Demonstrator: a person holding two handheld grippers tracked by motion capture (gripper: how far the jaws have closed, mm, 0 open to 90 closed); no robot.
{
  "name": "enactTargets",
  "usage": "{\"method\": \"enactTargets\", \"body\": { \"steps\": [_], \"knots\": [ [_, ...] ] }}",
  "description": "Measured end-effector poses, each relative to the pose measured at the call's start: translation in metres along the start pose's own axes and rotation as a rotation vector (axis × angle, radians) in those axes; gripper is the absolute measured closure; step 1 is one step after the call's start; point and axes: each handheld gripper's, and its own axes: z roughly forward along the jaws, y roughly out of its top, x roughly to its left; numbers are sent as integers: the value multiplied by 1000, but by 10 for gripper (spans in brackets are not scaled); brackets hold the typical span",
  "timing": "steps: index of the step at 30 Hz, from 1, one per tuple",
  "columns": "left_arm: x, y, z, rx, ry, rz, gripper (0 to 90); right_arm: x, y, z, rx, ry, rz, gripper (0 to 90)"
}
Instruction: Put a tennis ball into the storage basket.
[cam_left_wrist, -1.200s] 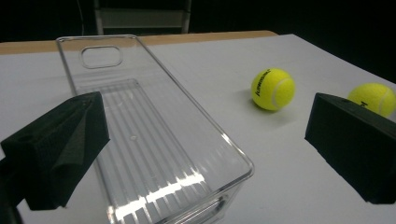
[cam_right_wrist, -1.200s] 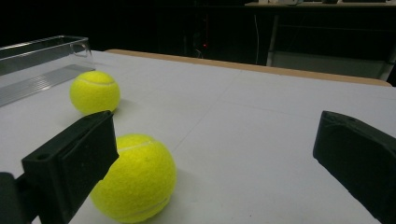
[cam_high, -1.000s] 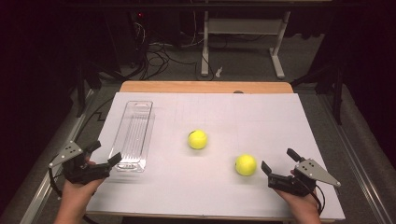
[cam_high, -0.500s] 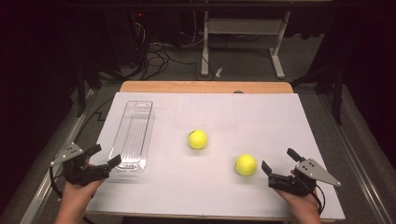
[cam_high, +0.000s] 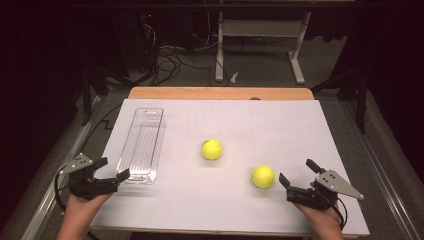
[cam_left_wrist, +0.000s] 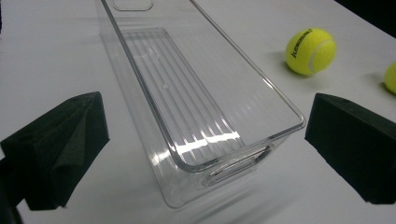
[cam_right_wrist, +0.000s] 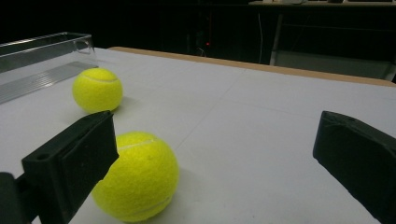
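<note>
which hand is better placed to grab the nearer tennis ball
Right. The right claw is open just beside the nearer tennis ball; the left claw sits across the table at the clear tray.

Premises: a laboratory or test room set up for recording, not a home or shop. The counter (cam_high: 300, 130) is a wood-edged bench covered by a plain white sheet ruled with faint grid lines. Beyond it, at twelve o'clock, loose cables (cam_high: 172, 57) lie tangled on a bare grey floor (cam_high: 260, 75). At one o'clock stands the white metal frame of a desk (cam_high: 260, 30) on splayed feet. A small red indicator light (cam_high: 150, 16) glows at eleven o'clock. The surroundings are dark, with lighting confined to the work surface.
</note>
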Motion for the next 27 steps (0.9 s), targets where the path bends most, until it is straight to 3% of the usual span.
{"method": "enactTargets", "body": {
  "steps": [23,27],
  "knots": [
    [-1,-4,12,174,-27,41,6,-2,0,0,1,-10,1,5],
    [-3,-4,15,209,-12,58,7,-2,0,0,2,-9,1,5]
  ]
}}
